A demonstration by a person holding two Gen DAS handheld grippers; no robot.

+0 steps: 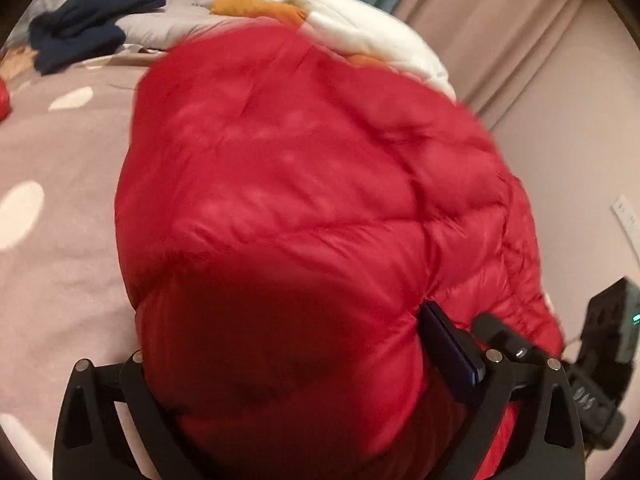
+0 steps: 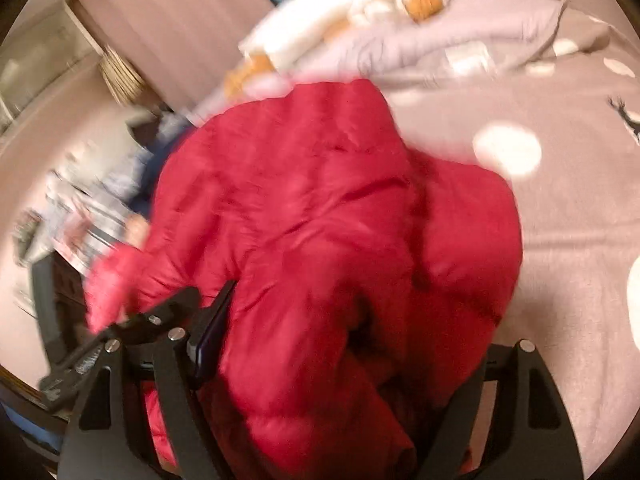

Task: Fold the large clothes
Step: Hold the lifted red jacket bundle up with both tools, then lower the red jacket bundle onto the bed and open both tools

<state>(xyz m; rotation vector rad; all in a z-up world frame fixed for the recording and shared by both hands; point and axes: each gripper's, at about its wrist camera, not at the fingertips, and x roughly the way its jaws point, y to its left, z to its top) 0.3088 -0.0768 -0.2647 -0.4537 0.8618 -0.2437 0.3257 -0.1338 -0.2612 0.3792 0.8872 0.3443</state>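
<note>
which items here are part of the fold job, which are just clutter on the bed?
In the job:
- red puffer jacket, bulging between the fingers of both claws
- left claw
- right claw

Just lying about:
- navy garment, far side of the bed
- white and orange bundle behind the jacket
- grey pillow
- spotted bedspread

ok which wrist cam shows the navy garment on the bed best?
Left wrist view: the navy garment lies in plain sight at upper left on the bed, beyond the red puffer jacket. The right wrist view is motion-blurred and shows no clear sign of it.
</note>
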